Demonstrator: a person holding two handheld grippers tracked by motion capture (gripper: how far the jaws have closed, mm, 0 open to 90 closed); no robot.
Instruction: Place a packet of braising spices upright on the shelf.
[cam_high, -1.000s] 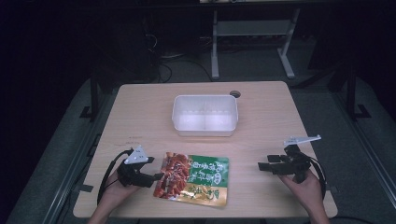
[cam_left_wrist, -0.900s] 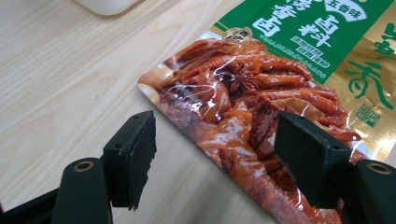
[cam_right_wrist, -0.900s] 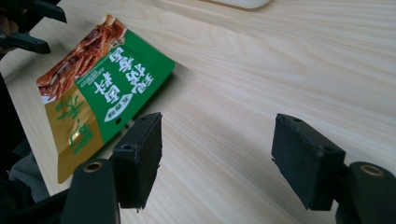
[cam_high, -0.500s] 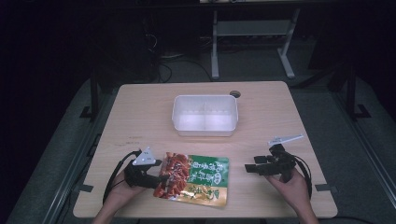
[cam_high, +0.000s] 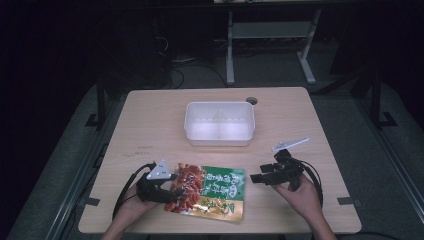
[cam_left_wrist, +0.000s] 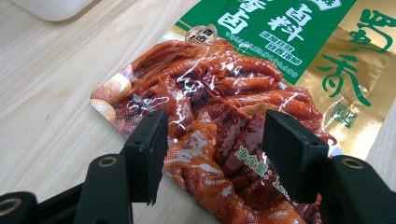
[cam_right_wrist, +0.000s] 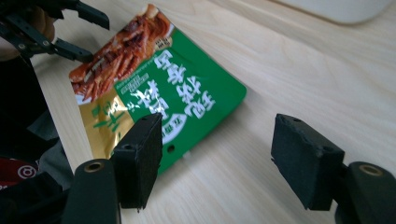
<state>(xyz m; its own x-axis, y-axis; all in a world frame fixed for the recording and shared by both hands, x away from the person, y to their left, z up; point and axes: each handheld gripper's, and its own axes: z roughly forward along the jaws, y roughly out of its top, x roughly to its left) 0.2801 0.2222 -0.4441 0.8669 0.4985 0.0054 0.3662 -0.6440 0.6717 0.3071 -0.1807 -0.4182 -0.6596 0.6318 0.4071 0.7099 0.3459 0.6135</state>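
Observation:
A flat snack bag, green and gold with a red food picture, lies on the wooden table near the front edge. My left gripper is at the bag's left end. In the left gripper view its jaws stand on either side of the red part of the bag. They have just been closing, and a gap still shows at each pad. My right gripper hovers open just right of the bag. In the right gripper view nothing is between its jaws, and the bag lies ahead to the left.
A white two-compartment plastic container stands in the middle of the table, behind the bag. A small round hole sits in the tabletop beyond it. Dark floor and metal stands surround the table.
The left gripper's jaws have narrowed around the bag's left end. The right gripper has moved left, closer to the bag's right edge.

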